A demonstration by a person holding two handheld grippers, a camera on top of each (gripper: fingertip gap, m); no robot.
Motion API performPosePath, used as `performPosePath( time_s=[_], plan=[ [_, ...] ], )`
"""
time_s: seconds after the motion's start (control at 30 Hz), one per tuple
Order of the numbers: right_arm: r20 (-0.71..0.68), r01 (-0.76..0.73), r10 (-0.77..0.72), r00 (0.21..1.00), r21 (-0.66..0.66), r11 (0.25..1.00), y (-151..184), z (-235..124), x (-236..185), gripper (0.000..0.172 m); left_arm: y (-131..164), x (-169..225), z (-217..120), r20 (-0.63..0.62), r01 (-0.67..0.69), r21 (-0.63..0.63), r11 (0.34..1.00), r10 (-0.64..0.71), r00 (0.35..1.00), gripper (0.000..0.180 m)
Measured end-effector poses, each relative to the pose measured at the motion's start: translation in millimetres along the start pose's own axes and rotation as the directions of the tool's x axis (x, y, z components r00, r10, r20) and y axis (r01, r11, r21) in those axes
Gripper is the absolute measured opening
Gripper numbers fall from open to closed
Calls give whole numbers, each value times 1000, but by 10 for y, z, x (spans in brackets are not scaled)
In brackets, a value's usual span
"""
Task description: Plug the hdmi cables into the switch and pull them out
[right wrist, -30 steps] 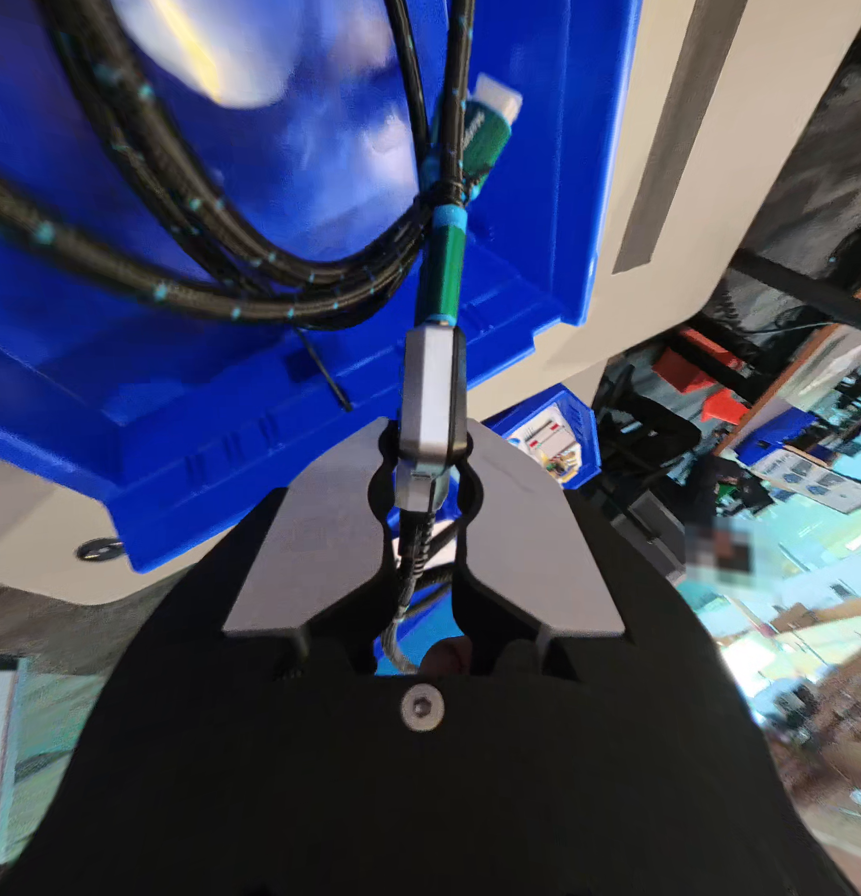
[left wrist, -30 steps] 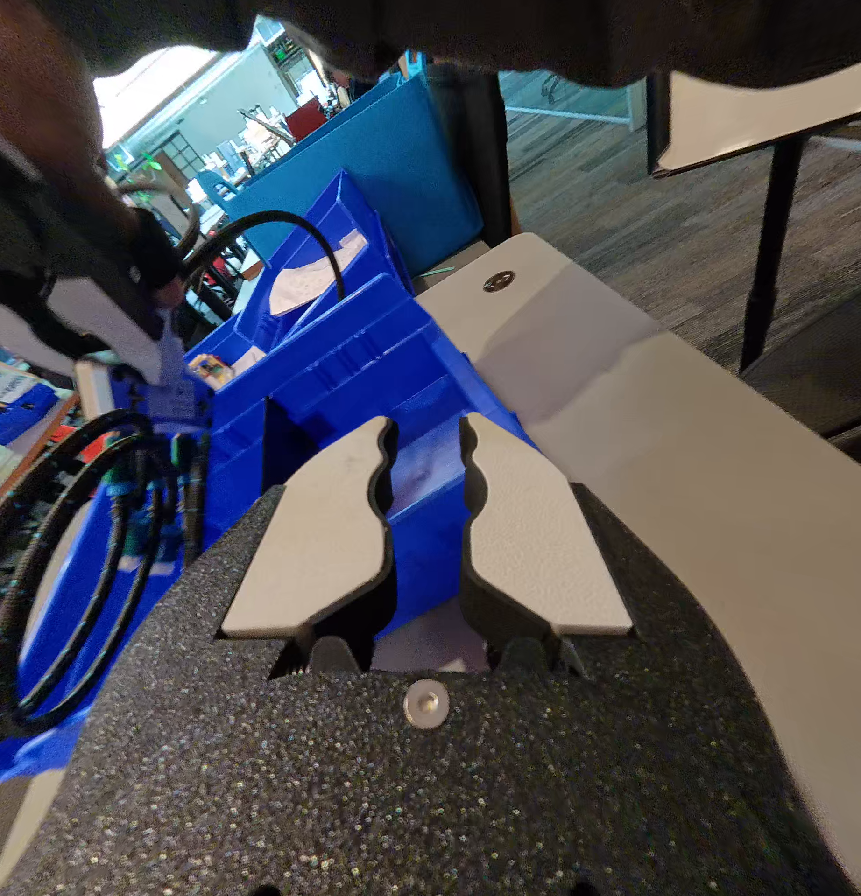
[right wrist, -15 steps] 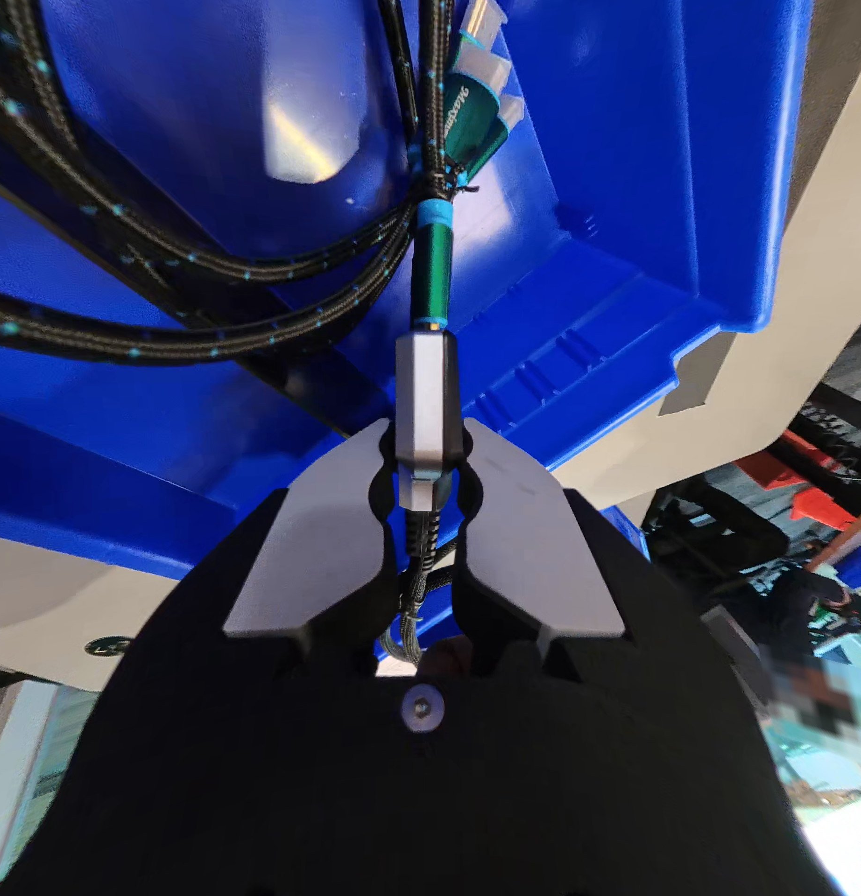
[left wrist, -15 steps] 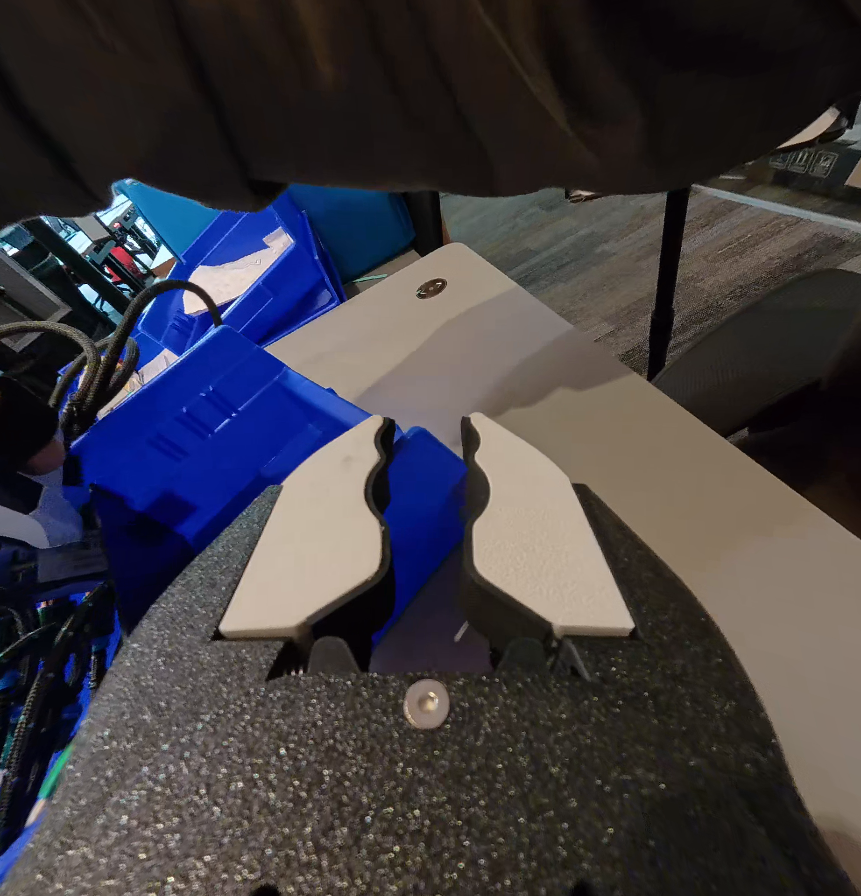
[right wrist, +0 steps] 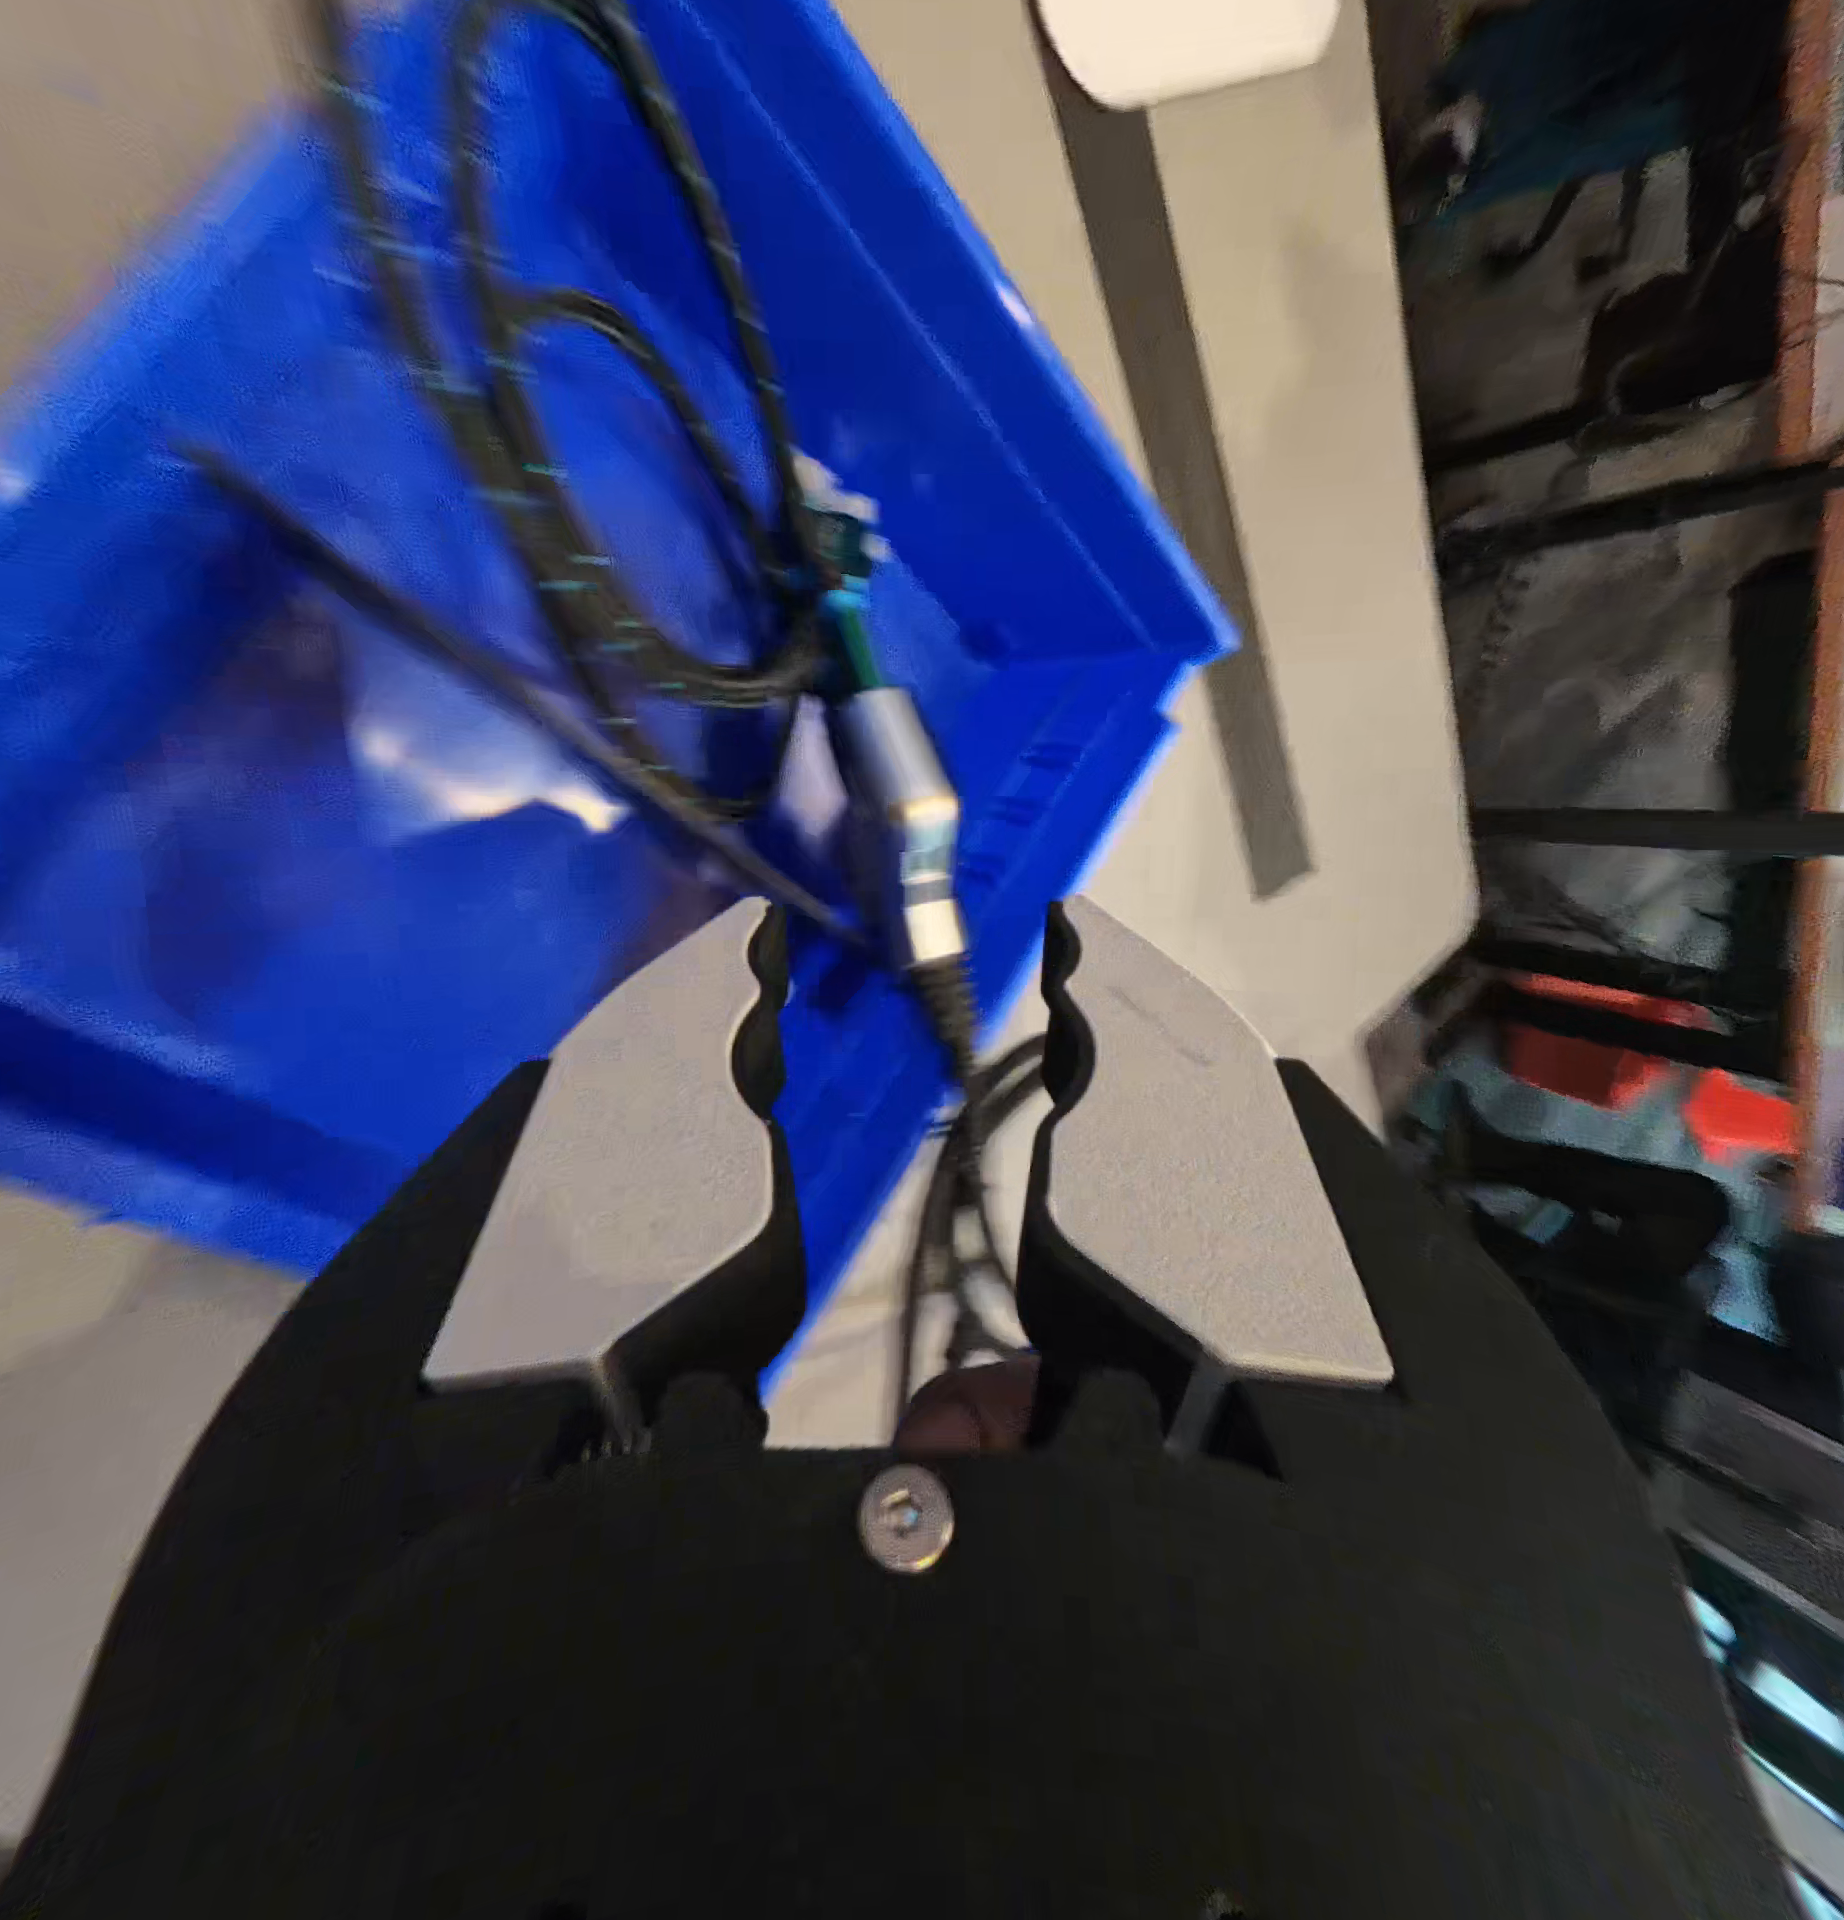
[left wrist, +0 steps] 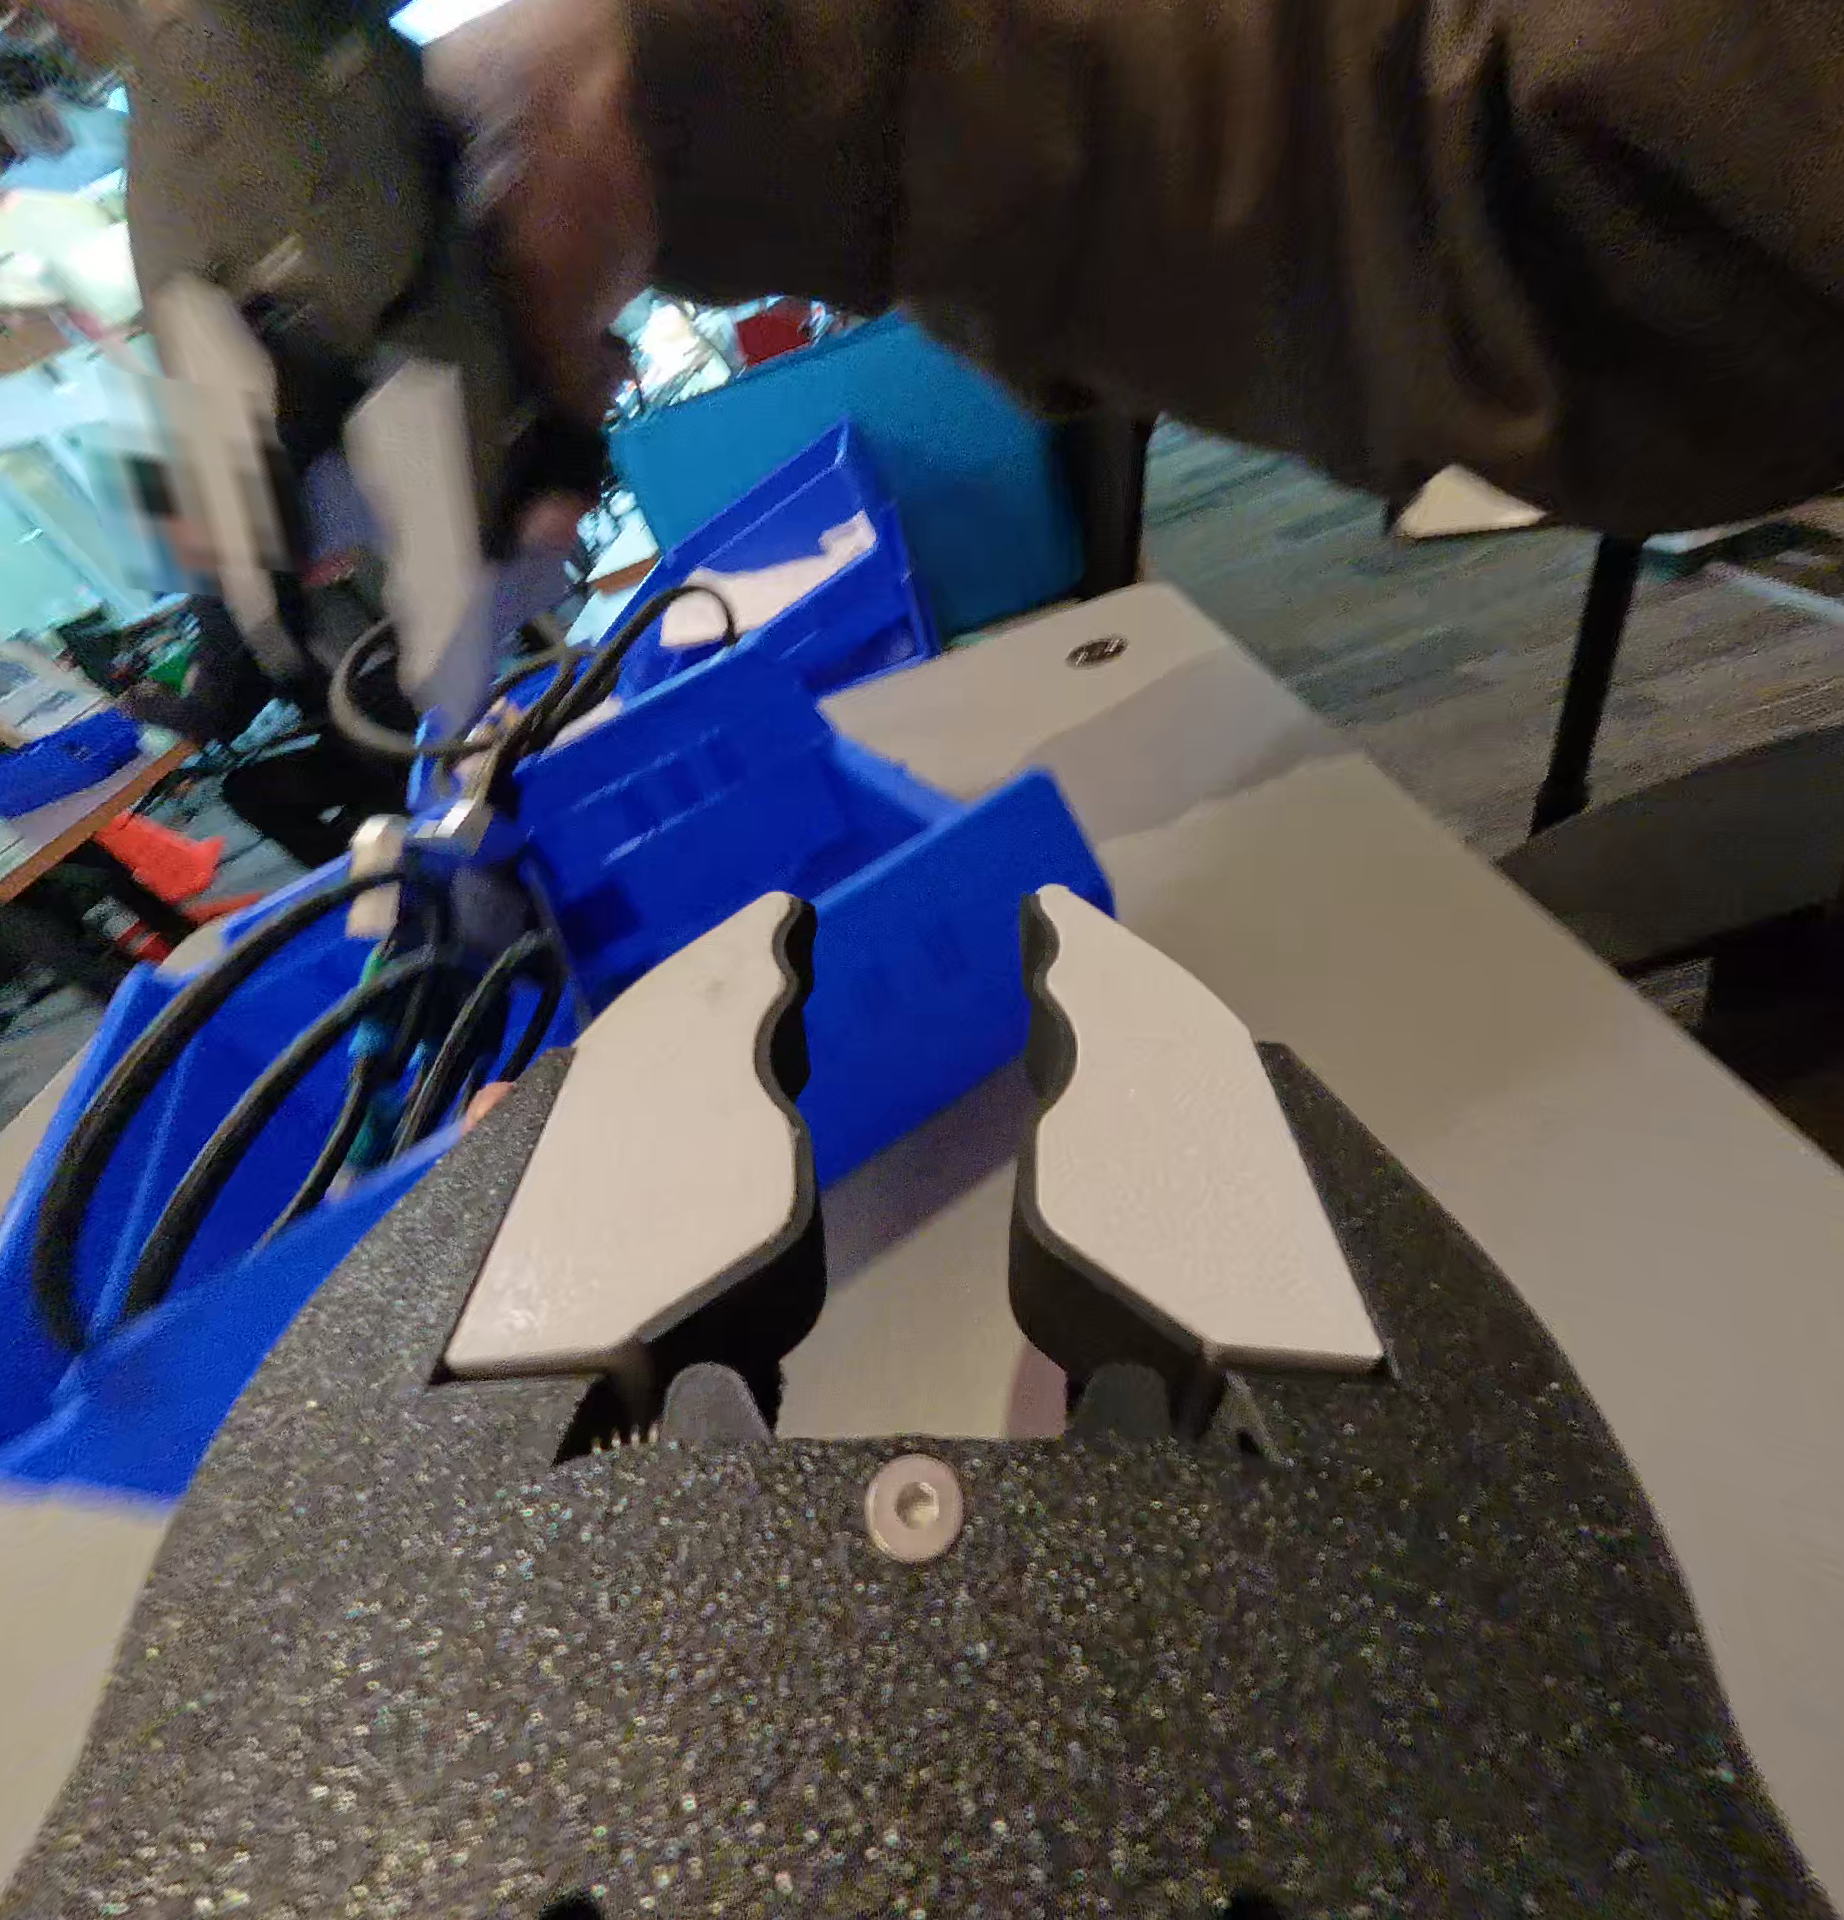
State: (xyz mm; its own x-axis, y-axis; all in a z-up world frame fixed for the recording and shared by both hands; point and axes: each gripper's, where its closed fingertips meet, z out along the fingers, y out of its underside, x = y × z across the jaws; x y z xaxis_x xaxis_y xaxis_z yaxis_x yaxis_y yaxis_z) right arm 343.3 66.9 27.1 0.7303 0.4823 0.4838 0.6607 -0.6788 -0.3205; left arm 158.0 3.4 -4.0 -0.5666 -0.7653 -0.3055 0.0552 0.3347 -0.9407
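Observation:
In the right wrist view my right gripper [right wrist: 907,935] is open. The silver switch [right wrist: 902,774] with its braided cable lies just beyond the fingertips, over the blue bin's [right wrist: 274,727] edge, touching neither pad. Black braided HDMI cables [right wrist: 585,520] with green plugs [right wrist: 850,634] lie coiled in that bin. In the left wrist view my left gripper [left wrist: 907,925] is open with nothing between its pads, above the grey table [left wrist: 1469,1091] beside a blue bin [left wrist: 928,935]. The cables [left wrist: 222,1091] and the switch [left wrist: 461,821] show at left; the right gripper [left wrist: 419,520] is blurred above them.
More blue bins [left wrist: 793,582] stand behind on the grey table. A person's dark sleeve [left wrist: 1209,208] fills the top of the left wrist view. A dark strip [right wrist: 1178,468] crosses the table. Shelves and clutter [right wrist: 1624,623] lie beyond the table's edge.
My right gripper opened and let go of the silver switch, which now lies over the bin's edge. My left gripper opened wider and swung toward the bin with the cables.

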Motion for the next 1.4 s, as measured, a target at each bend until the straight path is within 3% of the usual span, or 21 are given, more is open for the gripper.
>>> performPosePath(
  time_s=[0.13,0.23,0.3,0.47,0.63,0.87,1.0,1.1,1.23,1.33,1.4],
  plan=[
    [242,33,-53,969,84,996,276,-248,-1094,55,503,-145,-569,112,66,-150,987,-49,992,40],
    [299,117,-118,947,19,993,645,-78,-1645,66,727,-235,-947,185,136,-197,971,-99,978,40],
    [318,112,-107,942,5,994,718,80,-1842,67,793,-282,-1123,217,165,-200,966,-121,969,40],
    [218,141,-115,969,-109,984,772,391,-1874,53,902,-318,-1314,257,198,-224,954,-138,956,40],
    [135,63,-33,990,-222,973,790,371,-1878,44,966,-296,-1359,269,192,-268,944,-118,956,40],
    [80,-29,52,995,-270,962,870,345,-1855,38,983,-301,-1364,273,202,-276,940,-125,954,40],
    [39,-119,130,991,-209,971,880,304,-1822,45,988,-301,-1387,283,217,-281,935,-135,949,41],
    [14,-309,310,951,-53,950,721,202,-1811,53,991,-312,-1485,333,233,-301,925,-127,934,42],
    [14,-533,540,841,189,825,448,83,-1778,60,1035,-385,-1859,527,353,-279,893,-165,834,43],
    [30,-626,654,756,328,708,242,15,-1749,61,1120,-375,-2381,713,479,-186,858,-218,667,43],
    [30,-632,675,738,385,673,111,-55,-1729,62,1137,-290,-2818,813,543,-96,834,-249,526,43]
  ],
)
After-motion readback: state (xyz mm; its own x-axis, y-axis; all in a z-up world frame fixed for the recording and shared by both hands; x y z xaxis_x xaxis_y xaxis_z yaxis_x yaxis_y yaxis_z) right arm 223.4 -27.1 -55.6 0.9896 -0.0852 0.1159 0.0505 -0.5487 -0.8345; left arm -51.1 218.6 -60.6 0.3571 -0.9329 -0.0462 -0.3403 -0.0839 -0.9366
